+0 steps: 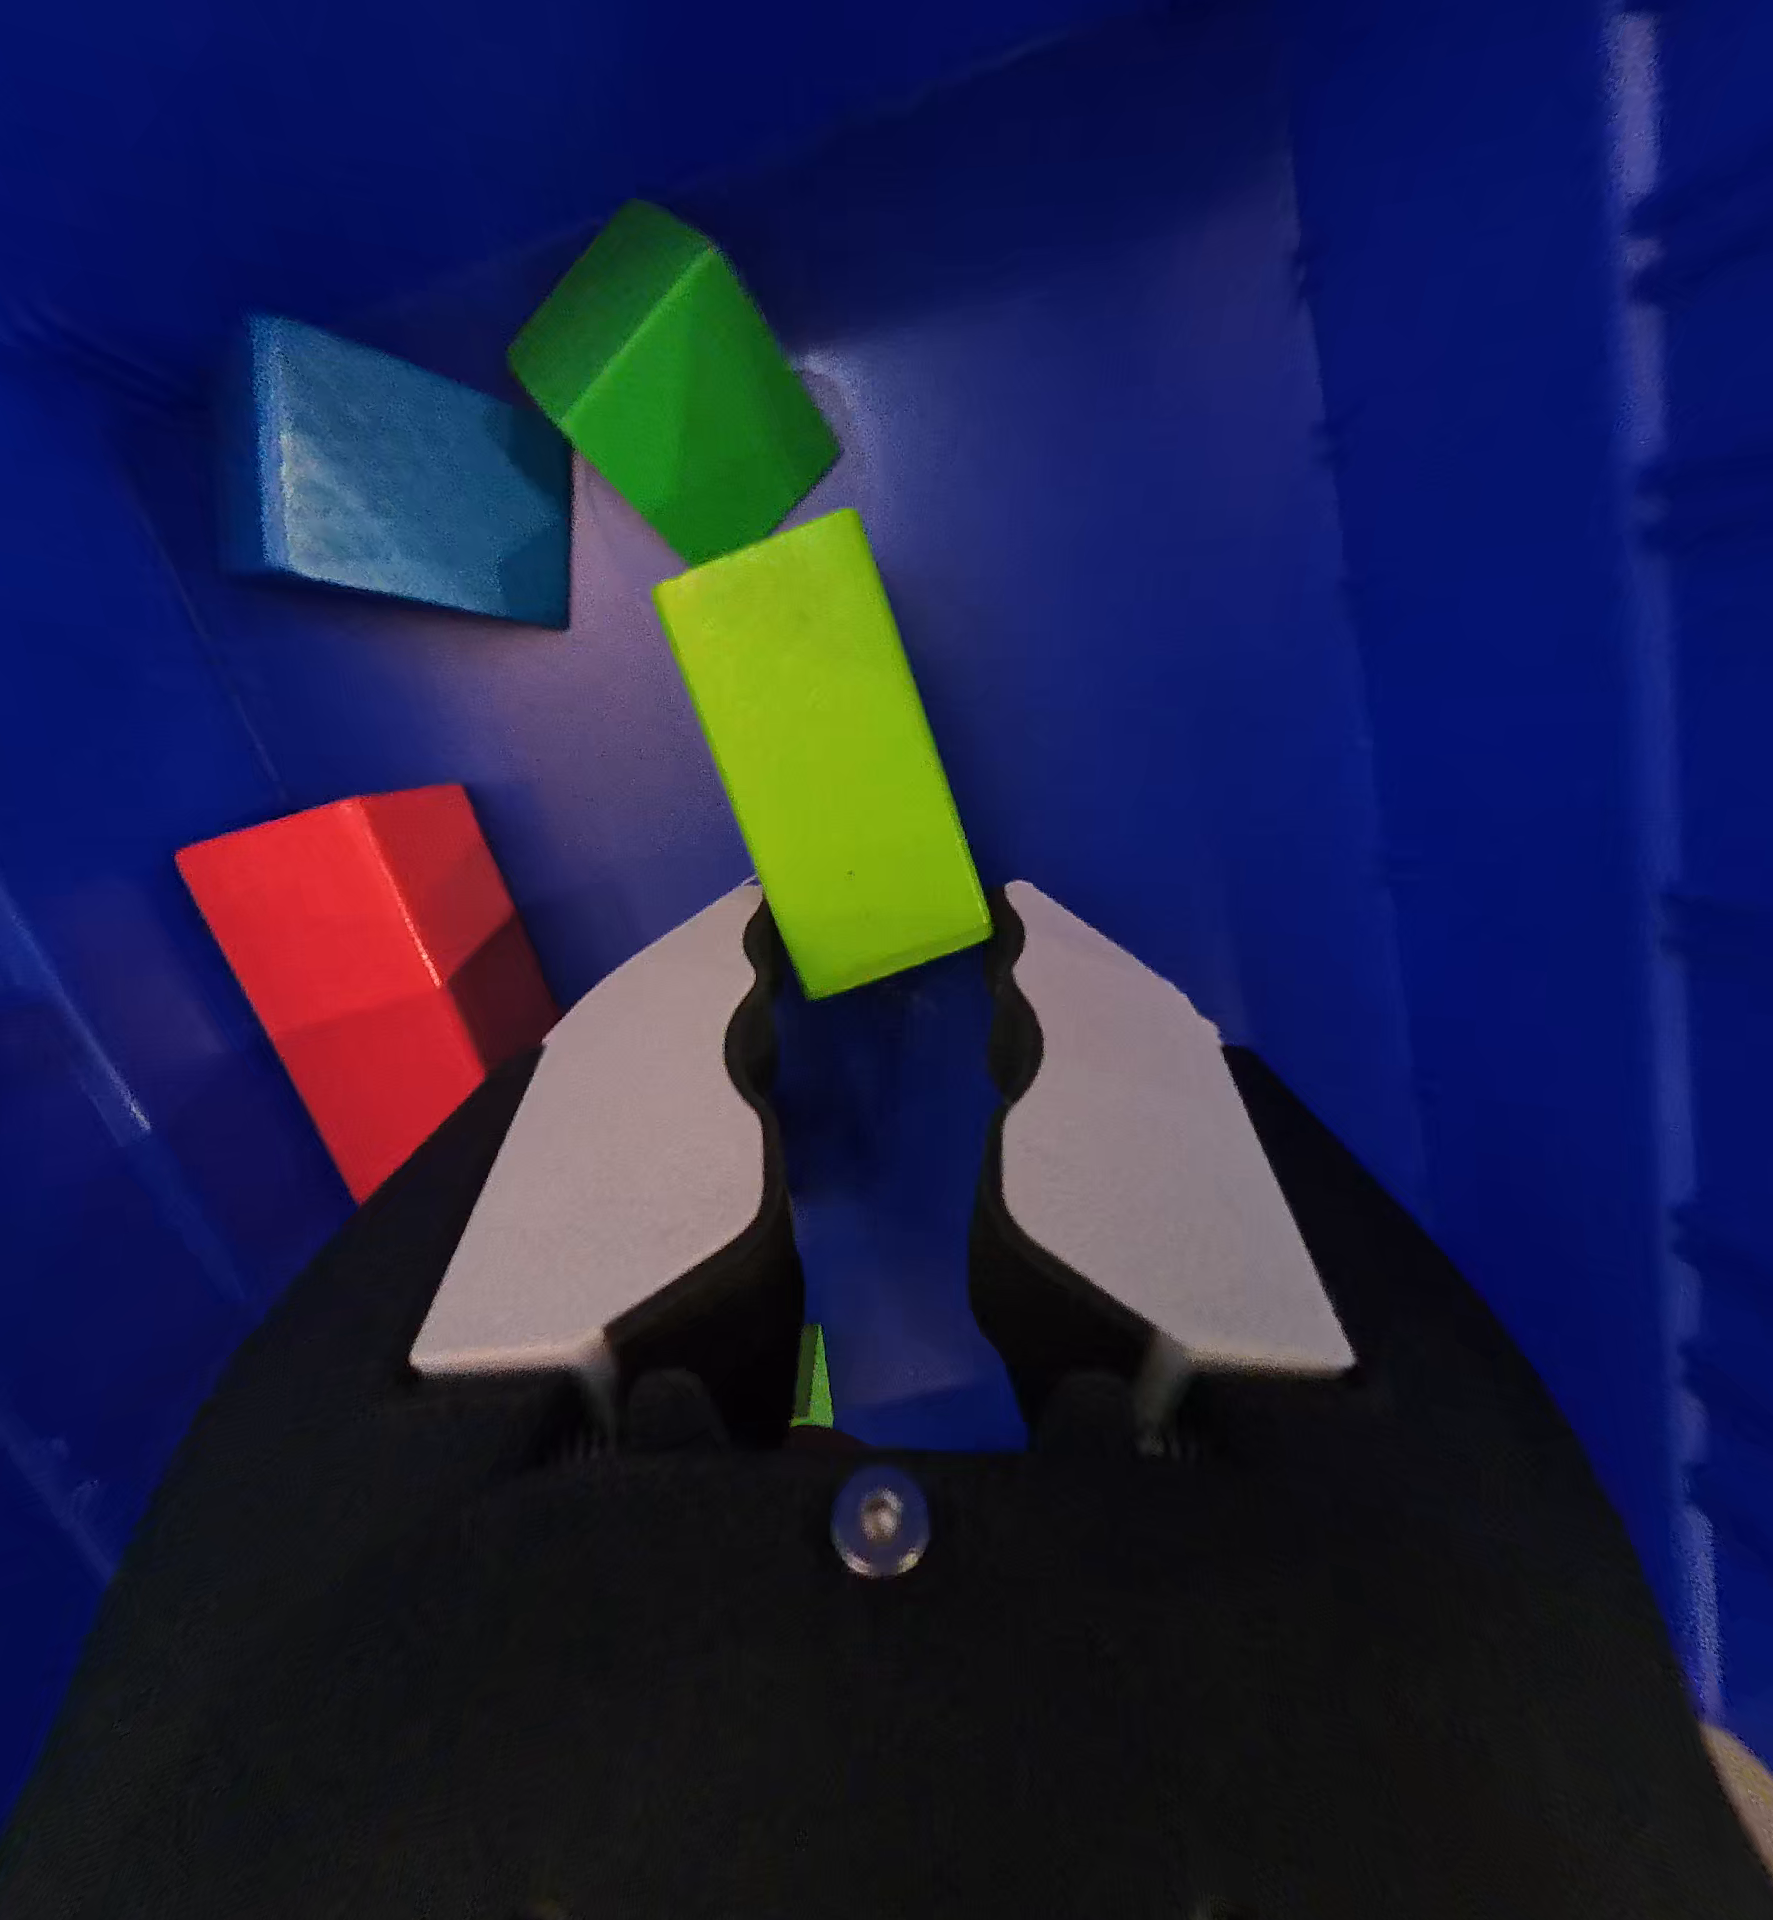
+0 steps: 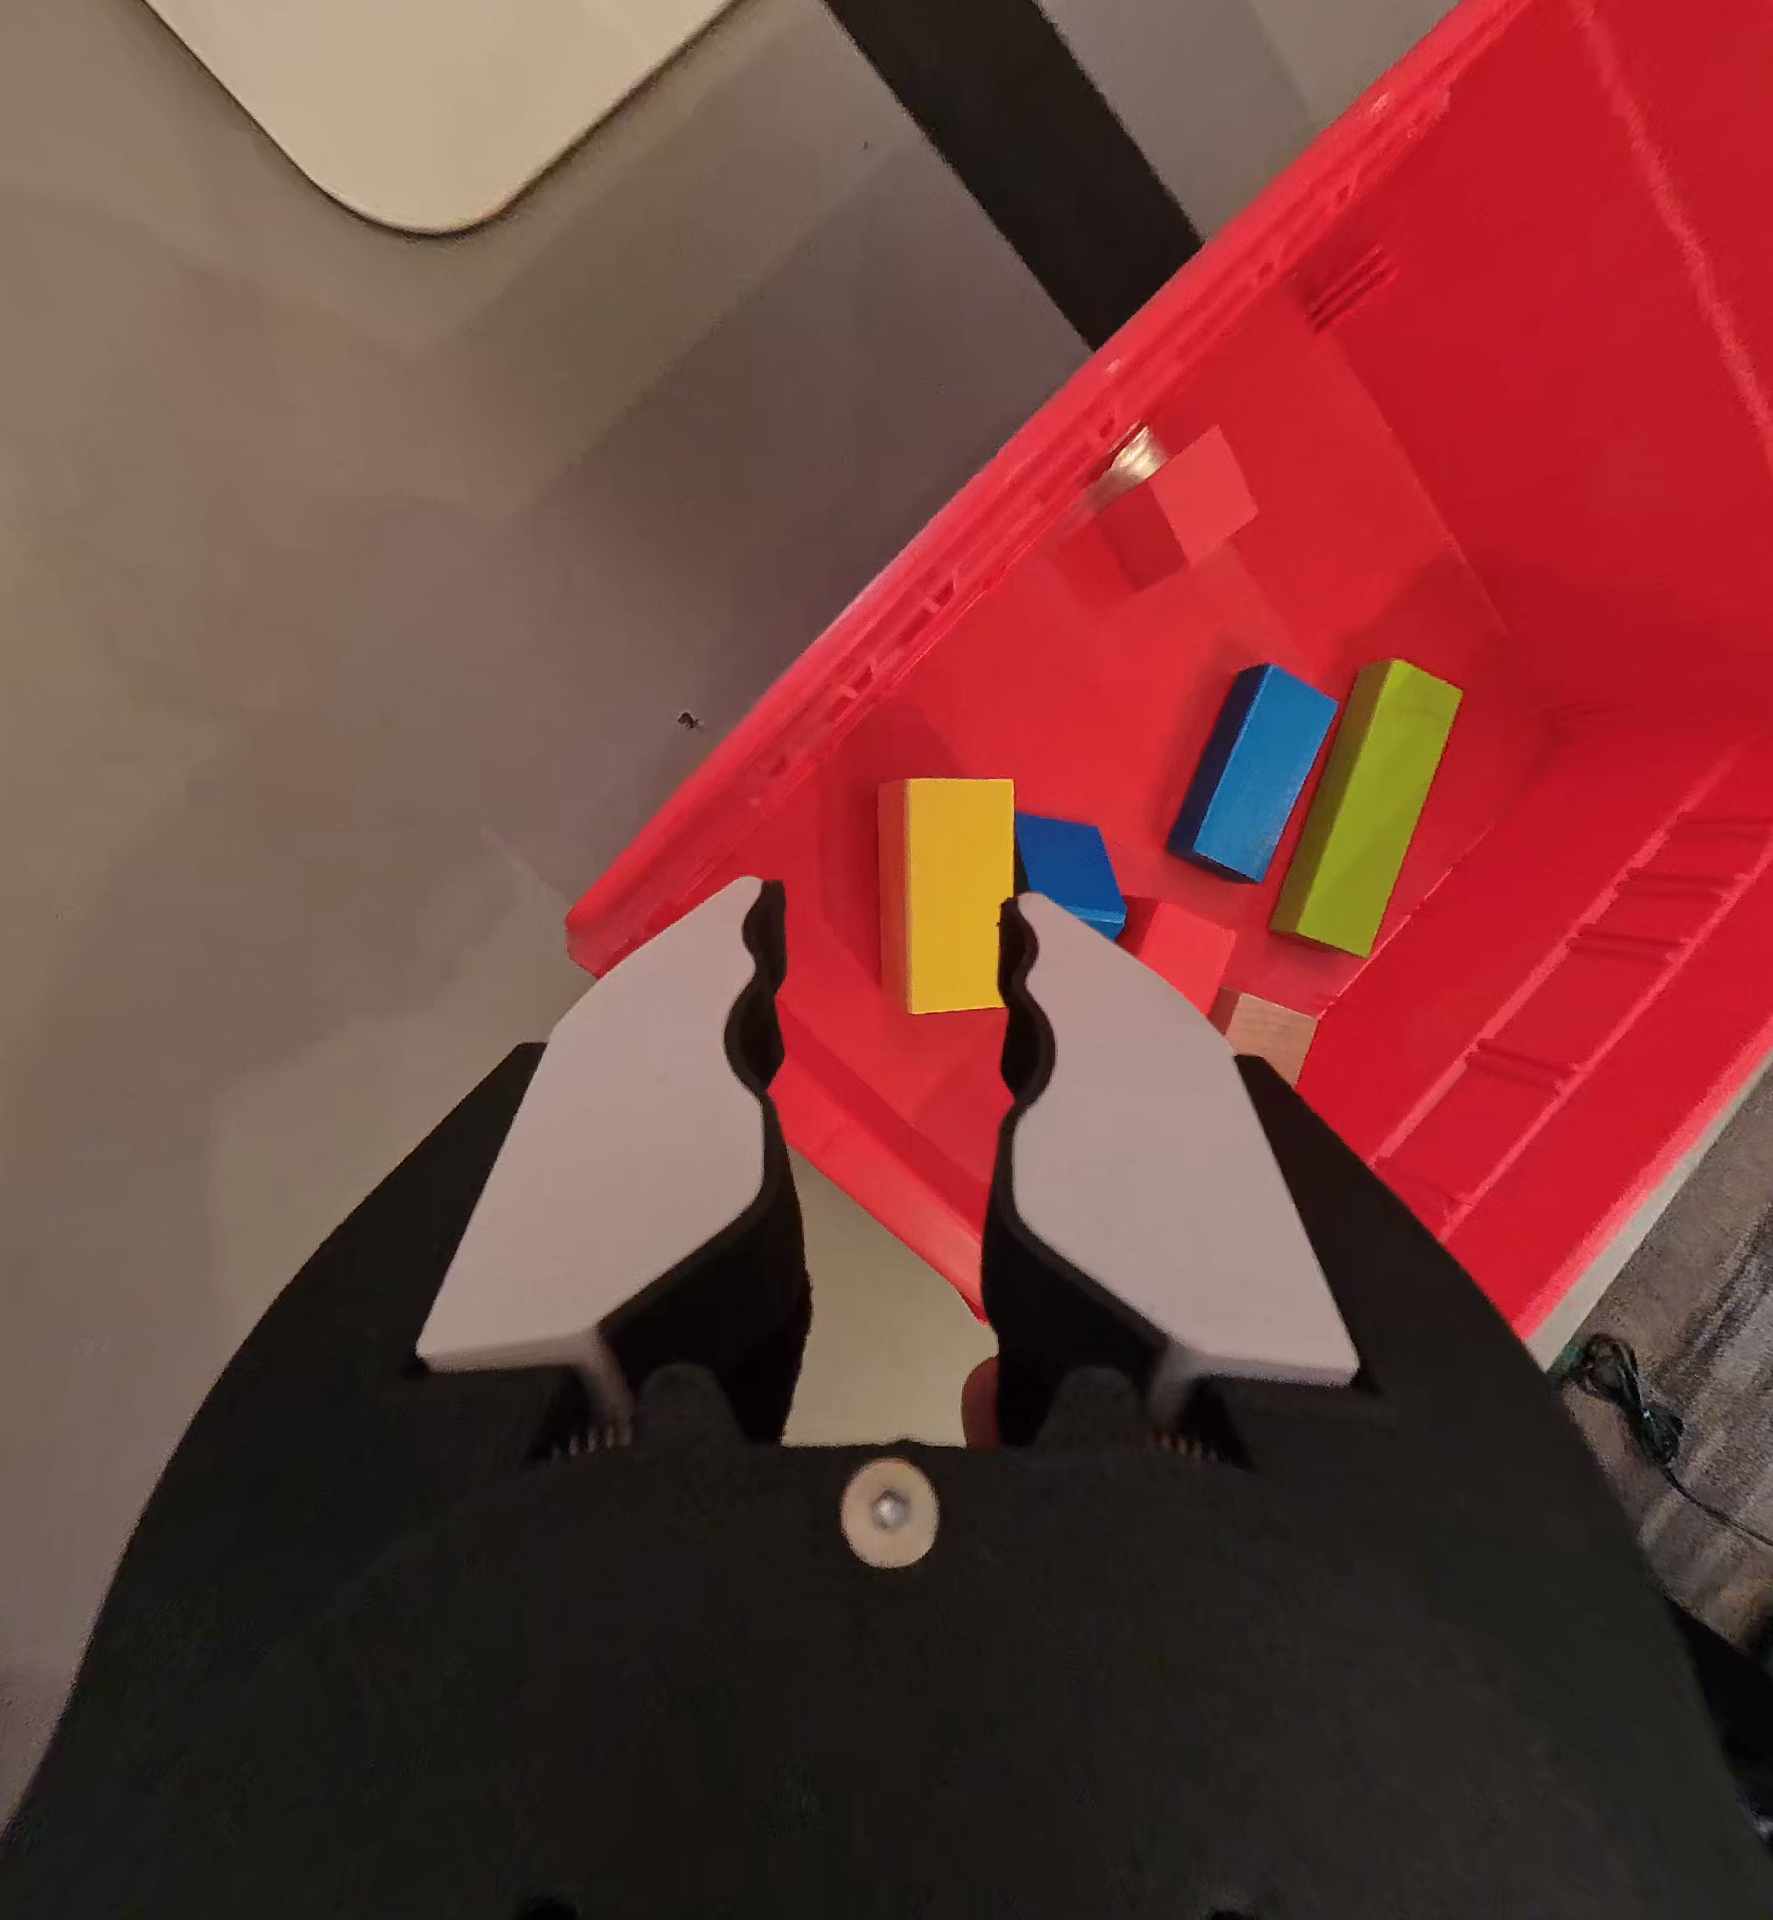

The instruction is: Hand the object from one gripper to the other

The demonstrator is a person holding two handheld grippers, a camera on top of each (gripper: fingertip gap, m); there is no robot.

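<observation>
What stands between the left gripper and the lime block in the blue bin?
Nothing visible: the lime block has its near end between the fingertips of the left gripper. A dark green block lies at its far end.

A red bin [image 2: 1484,343] is seen resting on a grey surface [image 2: 290,623], a cream board [image 2: 425,94] lying near the surface's far edge. Beside the bin, a black strip [image 2: 1017,156] crosses the surface.
</observation>
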